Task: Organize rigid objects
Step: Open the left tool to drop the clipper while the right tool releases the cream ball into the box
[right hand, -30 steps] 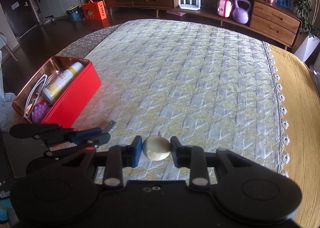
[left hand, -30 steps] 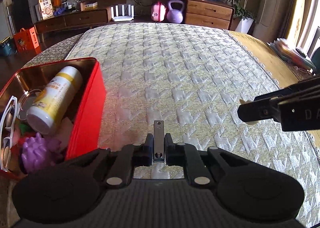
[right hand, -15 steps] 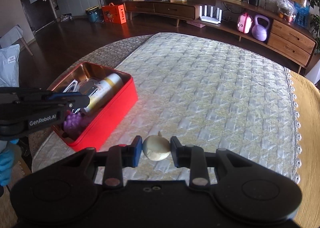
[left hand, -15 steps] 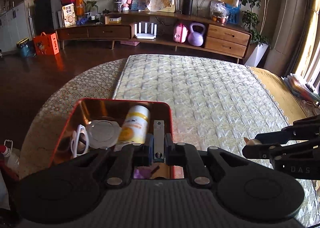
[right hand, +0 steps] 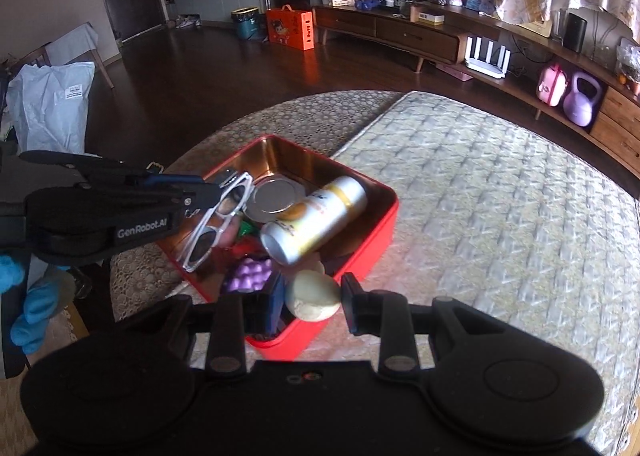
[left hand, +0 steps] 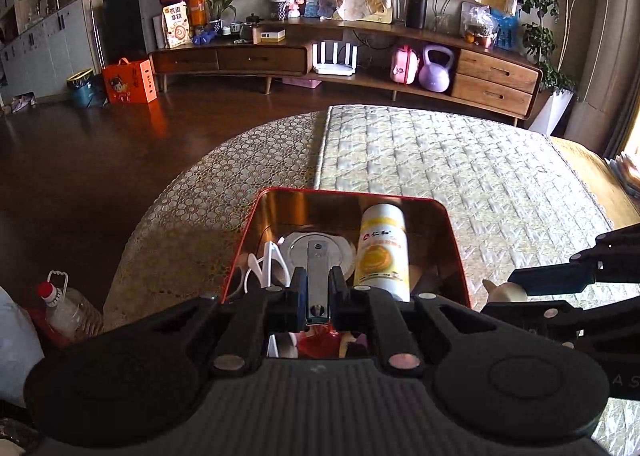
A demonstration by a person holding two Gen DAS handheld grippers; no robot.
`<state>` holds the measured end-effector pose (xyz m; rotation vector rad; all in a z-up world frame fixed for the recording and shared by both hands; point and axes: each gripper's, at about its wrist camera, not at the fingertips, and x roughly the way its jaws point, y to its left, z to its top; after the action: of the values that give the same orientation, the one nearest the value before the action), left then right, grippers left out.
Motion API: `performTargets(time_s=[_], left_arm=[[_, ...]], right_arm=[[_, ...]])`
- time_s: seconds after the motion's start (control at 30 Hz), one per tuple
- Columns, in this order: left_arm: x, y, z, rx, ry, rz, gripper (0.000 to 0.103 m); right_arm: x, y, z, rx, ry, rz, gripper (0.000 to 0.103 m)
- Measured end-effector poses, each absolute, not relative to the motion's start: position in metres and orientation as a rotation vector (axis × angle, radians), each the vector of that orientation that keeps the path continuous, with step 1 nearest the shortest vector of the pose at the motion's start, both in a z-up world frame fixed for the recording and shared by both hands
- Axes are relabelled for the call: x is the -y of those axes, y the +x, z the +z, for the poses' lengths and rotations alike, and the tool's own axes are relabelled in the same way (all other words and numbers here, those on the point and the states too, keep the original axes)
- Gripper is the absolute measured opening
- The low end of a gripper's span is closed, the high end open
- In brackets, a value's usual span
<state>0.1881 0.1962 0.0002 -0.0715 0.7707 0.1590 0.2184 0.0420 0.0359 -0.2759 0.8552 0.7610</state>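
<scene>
Quilted cloth is covering the counter (right hand: pixel 500 184) you are working over, with a wooden sideboard and dark floor lying behind it. Near its edge a red tin (right hand: pixel 380 232) is sitting, already holding a bottle (right hand: pixel 316 216), white-framed glasses (right hand: pixel 218 224), a round metal lid (right hand: pixel 276 198) and a purple knobbly toy (right hand: pixel 250 274).

Your left gripper (left hand: pixel 318 290) is hanging over the tin with its fingers narrow and clamping a nail clipper (left hand: pixel 317 276) upright between them. Your right gripper (right hand: pixel 313 298) is holding a pale, garlic-shaped ball (right hand: pixel 312 294) between its fingers, right over the tin's near wall.

Here is where you are risking trouble. The ball is round and is sitting above the rim, so if you are letting go now it is likely to strike the wall and roll off across the cloth. The tin is crowded; a drop onto the bottle's curved side could bounce the ball out or send the bottle rolling onto the glasses. The clipper is thin and gripped at its sides, so it could be twisting as you release and landing on the lenses. Both grippers are crowding the same small opening, so they could be knocking together.
</scene>
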Motion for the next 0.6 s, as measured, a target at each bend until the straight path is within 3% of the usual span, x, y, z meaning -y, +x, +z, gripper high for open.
performTargets(time_s=[0.6], left_arm=[[-0.197,0.209,-0.049,-0.863,-0.056,0.117,0.011]], right_arm=[[-0.084,0.236,-0.008,-0.897,-0.378,0.763,0.029]])
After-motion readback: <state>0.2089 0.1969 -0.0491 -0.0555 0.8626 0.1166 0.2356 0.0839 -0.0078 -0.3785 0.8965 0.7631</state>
